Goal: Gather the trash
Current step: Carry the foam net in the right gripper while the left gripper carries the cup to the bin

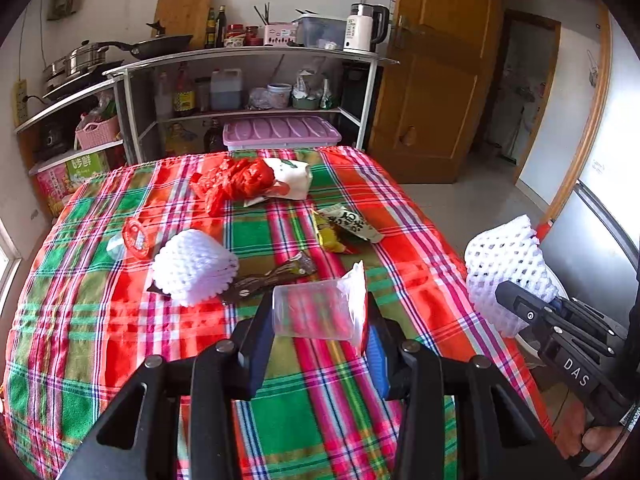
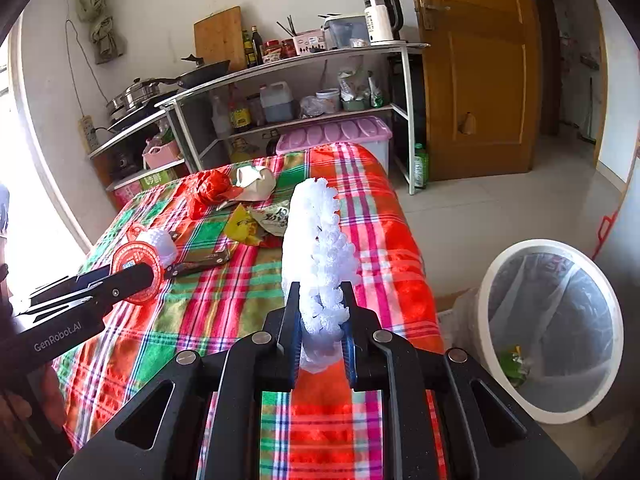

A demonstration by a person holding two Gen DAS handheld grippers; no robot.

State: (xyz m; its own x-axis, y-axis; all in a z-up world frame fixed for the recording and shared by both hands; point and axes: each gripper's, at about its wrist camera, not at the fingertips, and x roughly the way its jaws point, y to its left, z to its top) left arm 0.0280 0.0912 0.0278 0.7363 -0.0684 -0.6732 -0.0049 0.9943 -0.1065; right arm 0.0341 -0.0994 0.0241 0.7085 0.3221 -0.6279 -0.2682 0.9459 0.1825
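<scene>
White foam nets (image 1: 194, 266): two; clear cup (image 1: 318, 314): one.

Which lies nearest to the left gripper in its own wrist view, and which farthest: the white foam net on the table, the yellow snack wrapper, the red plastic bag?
1. White foam net, front left of the left gripper.
2. Yellow snack wrapper, mid-table, right.
3. Red plastic bag, far edge.

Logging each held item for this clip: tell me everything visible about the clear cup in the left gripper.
The cup is clear thin plastic with a peeled-back foil lid: white underside, red printed face. It lies on its side, lifted above the plaid tablecloth, squeezed across its body by the left gripper, whose blue-padded fingers alone touch it. It looks empty, though the cloth's pattern showing through makes that uncertain. In the right wrist view the round red lid faces the camera.
</scene>
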